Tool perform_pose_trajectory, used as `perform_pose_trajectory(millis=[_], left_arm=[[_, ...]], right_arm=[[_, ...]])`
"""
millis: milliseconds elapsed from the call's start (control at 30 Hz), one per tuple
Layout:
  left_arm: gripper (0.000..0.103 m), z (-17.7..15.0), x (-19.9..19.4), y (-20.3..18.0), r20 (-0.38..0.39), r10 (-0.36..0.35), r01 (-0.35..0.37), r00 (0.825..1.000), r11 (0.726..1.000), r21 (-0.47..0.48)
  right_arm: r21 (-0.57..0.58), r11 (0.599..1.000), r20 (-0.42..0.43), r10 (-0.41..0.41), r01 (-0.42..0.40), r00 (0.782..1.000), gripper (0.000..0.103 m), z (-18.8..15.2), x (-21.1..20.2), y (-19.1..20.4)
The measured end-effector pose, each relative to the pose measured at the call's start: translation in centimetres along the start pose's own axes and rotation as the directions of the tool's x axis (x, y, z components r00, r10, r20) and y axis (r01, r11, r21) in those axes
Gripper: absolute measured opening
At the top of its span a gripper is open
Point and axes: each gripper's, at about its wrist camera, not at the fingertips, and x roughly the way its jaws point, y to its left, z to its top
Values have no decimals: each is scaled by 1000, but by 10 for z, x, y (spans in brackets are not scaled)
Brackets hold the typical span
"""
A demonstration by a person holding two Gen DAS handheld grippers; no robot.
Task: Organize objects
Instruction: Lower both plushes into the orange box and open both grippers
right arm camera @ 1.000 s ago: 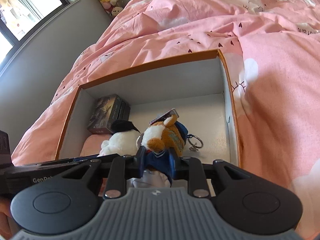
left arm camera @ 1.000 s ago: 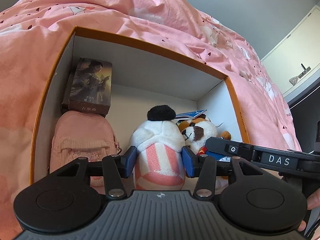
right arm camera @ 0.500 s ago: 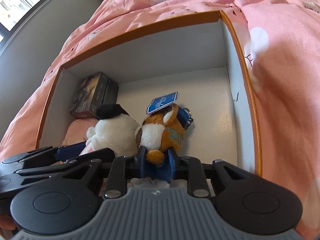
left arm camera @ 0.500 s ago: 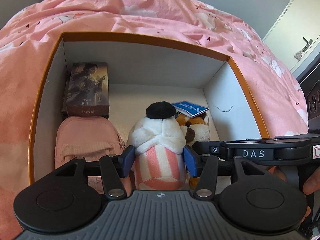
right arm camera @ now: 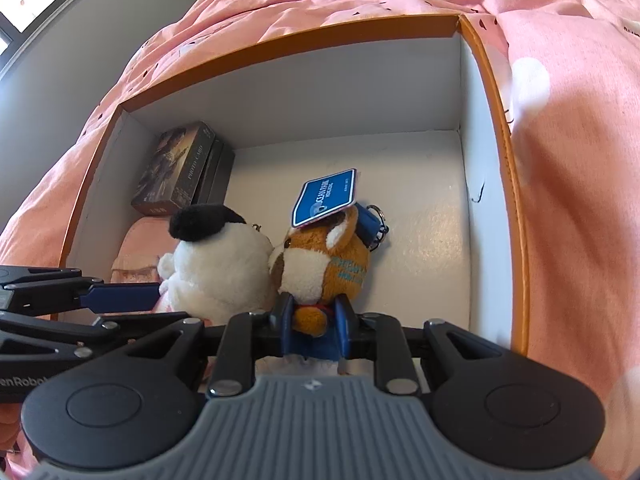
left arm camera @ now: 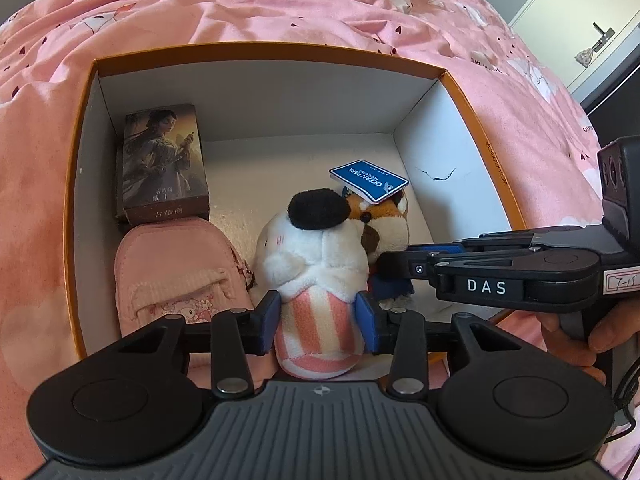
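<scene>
An open white box with an orange rim [left arm camera: 264, 49] lies on the pink bedding; it also shows in the right wrist view [right arm camera: 492, 80]. My left gripper [left arm camera: 317, 317] is shut on a white plush with a black tuft and pink-striped body [left arm camera: 316, 256], held inside the box. My right gripper [right arm camera: 314, 318] is shut on a brown and white plush with a blue tag [right arm camera: 328, 264], right beside the white plush [right arm camera: 220, 260]. In the left wrist view the brown plush [left arm camera: 386, 220] sits behind the right gripper's fingers [left arm camera: 440, 260].
A dark photo-card box [left arm camera: 162, 164] stands at the box's back left, with a pink pouch [left arm camera: 176, 268] in front of it. The box floor to the right of the plushes [right arm camera: 428, 232] is bare. Pink bedding [left arm camera: 280, 4] surrounds the box. A white cabinet door [left arm camera: 592, 20] is at far right.
Both grippers have moved forward and down into the box, carrying their plushes. The two plushes now sit low, side by side, near the box floor.
</scene>
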Motion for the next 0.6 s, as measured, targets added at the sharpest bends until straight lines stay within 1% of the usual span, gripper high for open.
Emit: perform_pose_trajectory(millis=[133, 200, 333, 500, 600], left_arm=[[44, -10, 12, 1, -39, 33, -34, 999, 999, -14], [43, -14, 16, 4, -50, 22, -25, 998, 999, -43], [43, -17, 13, 9, -40, 23, -25, 999, 997, -70], [44, -20, 13, 11, -38, 40, -43, 998, 996, -77], [45, -21, 11, 11, -27, 45, -47, 999, 996, -79]], right_arm=[[-13, 1000, -2, 1, -1, 1000, 23, 4, 1, 0], [-33, 999, -5, 13, -13, 1000, 22, 6, 2, 1], [-87, 996, -21, 5, -7, 1000, 22, 8, 5, 6], [-88, 996, -52, -8, 3, 999, 21, 7, 16, 8], [-77, 997, -48, -8, 4, 999, 21, 5, 16, 5]])
